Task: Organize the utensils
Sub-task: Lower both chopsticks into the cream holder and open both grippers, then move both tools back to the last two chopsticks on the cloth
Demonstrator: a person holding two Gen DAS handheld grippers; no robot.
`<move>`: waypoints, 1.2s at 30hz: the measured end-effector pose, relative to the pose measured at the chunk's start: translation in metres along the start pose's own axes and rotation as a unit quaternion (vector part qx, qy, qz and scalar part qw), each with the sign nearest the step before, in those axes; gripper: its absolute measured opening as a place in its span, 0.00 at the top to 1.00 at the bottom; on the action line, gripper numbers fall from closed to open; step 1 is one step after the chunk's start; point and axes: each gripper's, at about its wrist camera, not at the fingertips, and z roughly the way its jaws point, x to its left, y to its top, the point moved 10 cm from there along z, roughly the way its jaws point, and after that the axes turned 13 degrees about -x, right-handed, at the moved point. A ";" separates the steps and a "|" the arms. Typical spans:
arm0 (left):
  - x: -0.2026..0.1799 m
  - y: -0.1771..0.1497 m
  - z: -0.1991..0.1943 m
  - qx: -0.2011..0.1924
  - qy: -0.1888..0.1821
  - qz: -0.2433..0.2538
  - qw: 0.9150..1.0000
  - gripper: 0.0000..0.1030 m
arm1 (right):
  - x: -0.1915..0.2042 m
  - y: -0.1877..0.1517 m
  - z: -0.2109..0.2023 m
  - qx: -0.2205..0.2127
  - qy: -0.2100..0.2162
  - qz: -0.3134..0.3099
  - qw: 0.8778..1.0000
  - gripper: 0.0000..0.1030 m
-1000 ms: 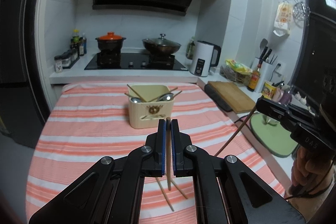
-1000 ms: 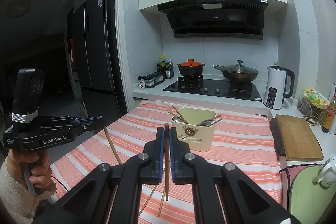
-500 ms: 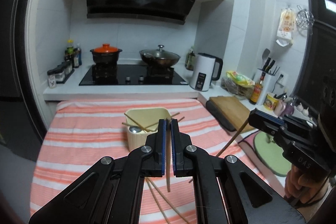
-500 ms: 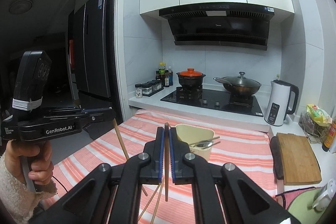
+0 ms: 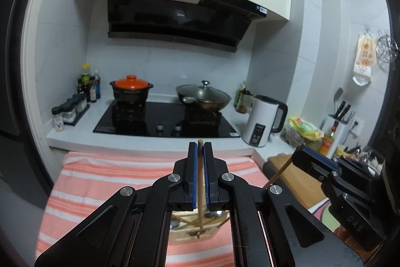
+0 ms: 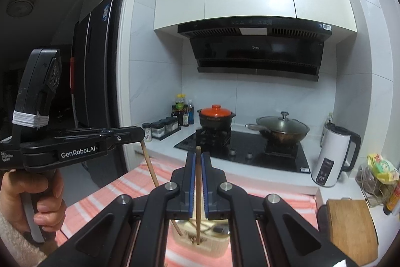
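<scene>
My left gripper [image 5: 200, 149] is shut on a wooden chopstick [image 5: 200, 192] that hangs steeply down between its blue pads. Its lower end is over the cream utensil holder [image 5: 185, 235], which shows only through the gap under the fingers and has spoons and chopsticks in it. My right gripper [image 6: 198, 157] is shut on a second chopstick [image 6: 198, 204], its tip over the same holder [image 6: 215, 245]. Each gripper shows in the other's view, the right gripper [image 5: 303, 150] with its slanting chopstick [image 5: 280, 172], the left gripper [image 6: 140, 134] with its own [image 6: 150, 167].
The holder stands on a table with an orange-and-white striped cloth [image 5: 100, 182]. Behind it is a stove counter with an orange-lidded pot [image 5: 131, 89], a wok [image 5: 203, 96], a white kettle [image 5: 262, 124] and spice jars [image 5: 67, 111]. A wooden cutting board [image 6: 350, 224] lies on the right.
Both grippers have moved forward and up with their chopsticks. The holder, earlier ahead of the fingers, now sits beneath them, and the loose chopsticks on the cloth have dropped out of view.
</scene>
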 end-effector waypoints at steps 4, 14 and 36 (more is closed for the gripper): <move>0.014 -0.025 0.037 0.031 0.012 -0.008 0.999 0.98 | -0.013 -0.022 0.041 0.019 -0.002 0.020 1.000 0.95; 0.034 -0.113 0.083 0.137 0.016 -0.016 0.990 0.97 | -0.030 -0.126 0.099 0.144 0.006 0.091 0.985 0.95; 0.029 -0.270 -0.083 0.260 0.030 -0.028 0.965 0.06 | -0.008 -0.177 -0.041 0.191 -0.018 0.010 0.981 0.42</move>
